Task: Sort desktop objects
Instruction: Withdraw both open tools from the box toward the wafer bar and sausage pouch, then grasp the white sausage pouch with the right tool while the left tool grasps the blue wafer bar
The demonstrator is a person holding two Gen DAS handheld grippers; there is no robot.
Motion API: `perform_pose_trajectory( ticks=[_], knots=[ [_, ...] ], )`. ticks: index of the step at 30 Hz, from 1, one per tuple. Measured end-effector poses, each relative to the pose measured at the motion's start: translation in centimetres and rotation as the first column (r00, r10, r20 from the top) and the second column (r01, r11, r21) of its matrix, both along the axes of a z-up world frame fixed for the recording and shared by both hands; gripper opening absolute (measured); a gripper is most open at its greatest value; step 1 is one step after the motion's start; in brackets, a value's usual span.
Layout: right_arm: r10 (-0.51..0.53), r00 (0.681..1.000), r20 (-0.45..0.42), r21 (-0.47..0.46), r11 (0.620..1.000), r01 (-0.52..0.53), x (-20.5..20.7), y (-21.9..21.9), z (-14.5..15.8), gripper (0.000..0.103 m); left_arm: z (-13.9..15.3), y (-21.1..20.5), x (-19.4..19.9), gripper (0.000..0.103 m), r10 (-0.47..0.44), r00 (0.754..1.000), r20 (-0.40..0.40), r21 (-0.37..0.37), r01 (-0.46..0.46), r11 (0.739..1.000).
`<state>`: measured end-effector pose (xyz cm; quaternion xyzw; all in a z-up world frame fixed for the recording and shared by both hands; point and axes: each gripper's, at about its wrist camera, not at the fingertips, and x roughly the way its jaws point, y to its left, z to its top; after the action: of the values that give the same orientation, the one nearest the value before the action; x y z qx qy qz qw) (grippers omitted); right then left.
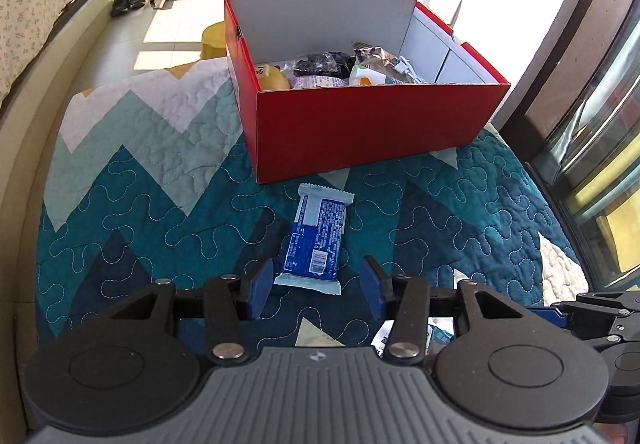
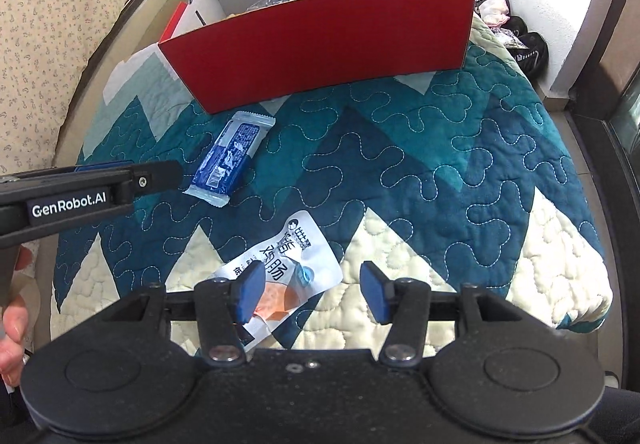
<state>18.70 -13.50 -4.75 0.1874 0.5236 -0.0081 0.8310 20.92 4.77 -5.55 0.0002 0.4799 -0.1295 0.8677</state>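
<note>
With both jaws parted and empty, left hand-held gripper [image 1: 316, 290] should straddle the blue foil snack bar [image 1: 318, 238] squarely, right hand-held gripper [image 2: 310, 294] the white sausage pouch [image 2: 288, 264].

I see a blue snack packet [image 1: 316, 240] lying flat on the quilted worktop cover, printed back and barcode facing up, pale crimped seals at both ends. Its far end lies just short of the red cardboard box [image 1: 360, 124]; they do not touch.

A white pouch [image 2: 288, 268] with large dark characters and an orange patch lies flat nearer me, on a cream zigzag of the quilt, tilted diagonally, well apart from the blue packet.

The box stands upright and open, white inside. It already holds a yellow item, dark crinkled wrappers, a white packet and a coiled white cable.
</note>
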Motion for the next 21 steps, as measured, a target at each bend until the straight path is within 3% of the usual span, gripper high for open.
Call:
perform_pose_trajectory(
  ticks=[8,21],
  knots=[
    [-0.008,0.999,-0.035,0.023,1.0,0.008,0.8,0.3,-2.0,0.052,-2.7,-0.1,2.1,0.06,-0.031,0.999,-0.032,-0.024,0.03,0.999],
    [-0.017,0.999,-0.051,0.061,0.998,0.021,1.7,0.3,-3.3,0.057,-5.6,-1.3,4.5,0.061,-0.08,0.996,-0.034,0.01,0.08,0.997]
  ],
)
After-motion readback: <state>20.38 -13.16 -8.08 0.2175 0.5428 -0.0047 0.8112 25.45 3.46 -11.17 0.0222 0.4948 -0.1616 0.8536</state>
